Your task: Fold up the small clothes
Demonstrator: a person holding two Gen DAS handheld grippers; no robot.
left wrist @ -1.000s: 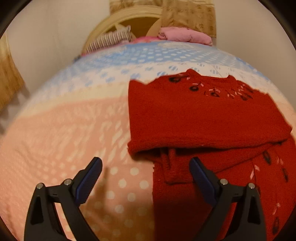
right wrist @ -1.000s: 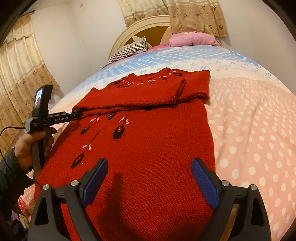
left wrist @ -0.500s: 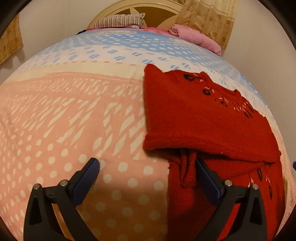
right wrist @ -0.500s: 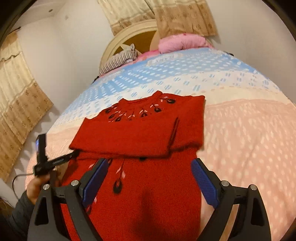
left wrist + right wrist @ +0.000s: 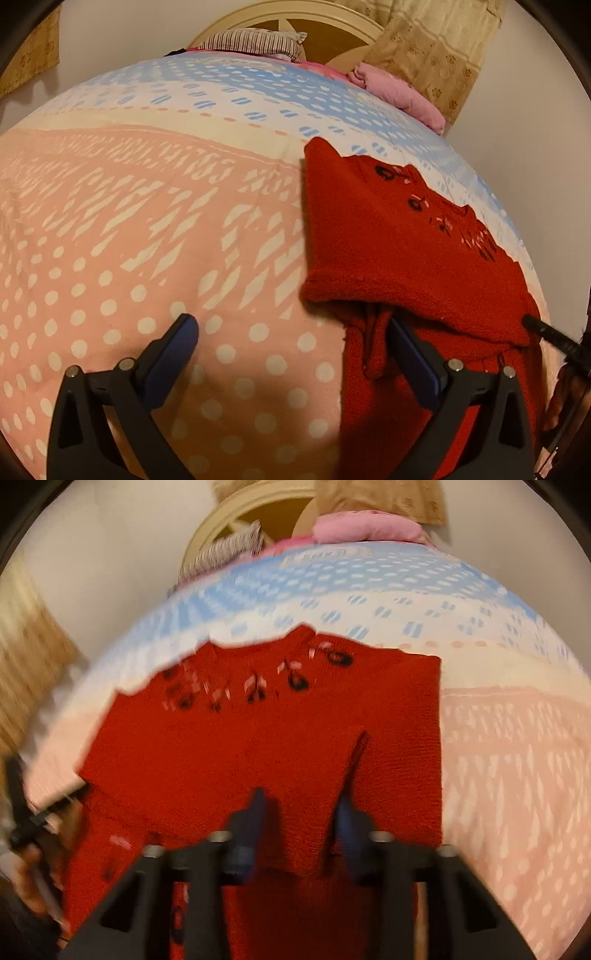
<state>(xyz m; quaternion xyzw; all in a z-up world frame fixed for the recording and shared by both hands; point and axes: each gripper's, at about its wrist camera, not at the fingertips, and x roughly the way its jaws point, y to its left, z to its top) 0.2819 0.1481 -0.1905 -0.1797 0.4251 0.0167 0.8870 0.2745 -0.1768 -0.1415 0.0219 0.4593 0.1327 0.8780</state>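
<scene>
The left gripper (image 5: 291, 339) points steeply down with its jaws spread wide and nothing pinched between the blue pads (image 5: 183, 334). The right gripper (image 5: 301, 812) also tilts steeply down; its jaws have just been closing and now stand narrow, a gap left between them, the pads pressing on nothing that can be made out through the blur.

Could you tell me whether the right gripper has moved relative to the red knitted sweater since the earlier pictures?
Yes. The right gripper has advanced up the red knitted sweater toward its folded upper part, jaws just closing, narrowly apart.
</scene>
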